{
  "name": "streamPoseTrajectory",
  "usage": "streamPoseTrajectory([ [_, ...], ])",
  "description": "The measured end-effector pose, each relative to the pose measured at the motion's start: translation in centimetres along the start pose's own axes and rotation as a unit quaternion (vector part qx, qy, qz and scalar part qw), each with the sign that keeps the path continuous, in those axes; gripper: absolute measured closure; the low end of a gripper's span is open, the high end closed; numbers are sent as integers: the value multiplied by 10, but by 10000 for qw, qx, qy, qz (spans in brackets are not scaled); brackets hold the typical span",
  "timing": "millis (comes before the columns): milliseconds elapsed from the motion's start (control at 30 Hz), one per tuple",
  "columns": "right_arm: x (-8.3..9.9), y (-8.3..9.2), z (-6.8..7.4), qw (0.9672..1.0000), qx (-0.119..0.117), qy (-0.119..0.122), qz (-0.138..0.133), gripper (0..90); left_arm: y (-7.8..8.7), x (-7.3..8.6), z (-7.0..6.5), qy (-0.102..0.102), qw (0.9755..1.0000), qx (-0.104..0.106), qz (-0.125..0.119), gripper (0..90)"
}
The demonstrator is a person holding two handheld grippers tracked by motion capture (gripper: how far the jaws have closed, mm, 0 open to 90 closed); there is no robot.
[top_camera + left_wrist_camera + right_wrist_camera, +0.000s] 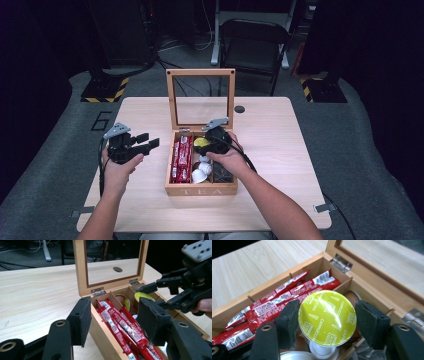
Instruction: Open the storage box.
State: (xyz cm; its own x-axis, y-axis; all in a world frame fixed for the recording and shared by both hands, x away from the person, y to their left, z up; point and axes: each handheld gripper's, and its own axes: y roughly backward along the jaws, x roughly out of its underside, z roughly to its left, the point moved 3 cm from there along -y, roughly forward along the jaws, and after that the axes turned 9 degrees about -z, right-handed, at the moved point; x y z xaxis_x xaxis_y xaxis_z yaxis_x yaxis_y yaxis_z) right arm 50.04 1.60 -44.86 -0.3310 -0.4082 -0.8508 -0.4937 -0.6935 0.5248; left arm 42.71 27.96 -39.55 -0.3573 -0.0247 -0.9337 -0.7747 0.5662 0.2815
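Observation:
A wooden tea box [200, 190] stands open at the table's middle, its glass lid [200, 72] upright. Red sachets [182, 159] fill its left compartment, and white capsules [201, 170] lie in the middle one. My right gripper [206, 144] [327, 317] hangs over the middle compartment, shut on a yellow cappuccino capsule [327, 317] [201, 142] whose foil lid faces the camera. Left of the box, my left gripper [147, 141] [113, 317] is held open above the table with nothing between its pads; the red sachets [120, 327] lie beyond them.
Dark packets [222, 172] sit in the box's right compartment. A small round hole [239, 109] marks the table behind the lid. A black chair [255, 37] stands beyond the far edge. Bare wood [280, 150] lies to both sides of the box.

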Motion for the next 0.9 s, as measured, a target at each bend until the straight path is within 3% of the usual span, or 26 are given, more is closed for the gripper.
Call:
streamPoseTrajectory([
  [367, -11, 23, -8, 9998, 115, 42, -175, 375, 1, 0, 0, 5, 10000, -6, 4, 448],
  [900, -5, 51, -29, 9983, 530, -26, -253, 375, 2, 0, 2, 15, 10000, -26, 9, 448],
])
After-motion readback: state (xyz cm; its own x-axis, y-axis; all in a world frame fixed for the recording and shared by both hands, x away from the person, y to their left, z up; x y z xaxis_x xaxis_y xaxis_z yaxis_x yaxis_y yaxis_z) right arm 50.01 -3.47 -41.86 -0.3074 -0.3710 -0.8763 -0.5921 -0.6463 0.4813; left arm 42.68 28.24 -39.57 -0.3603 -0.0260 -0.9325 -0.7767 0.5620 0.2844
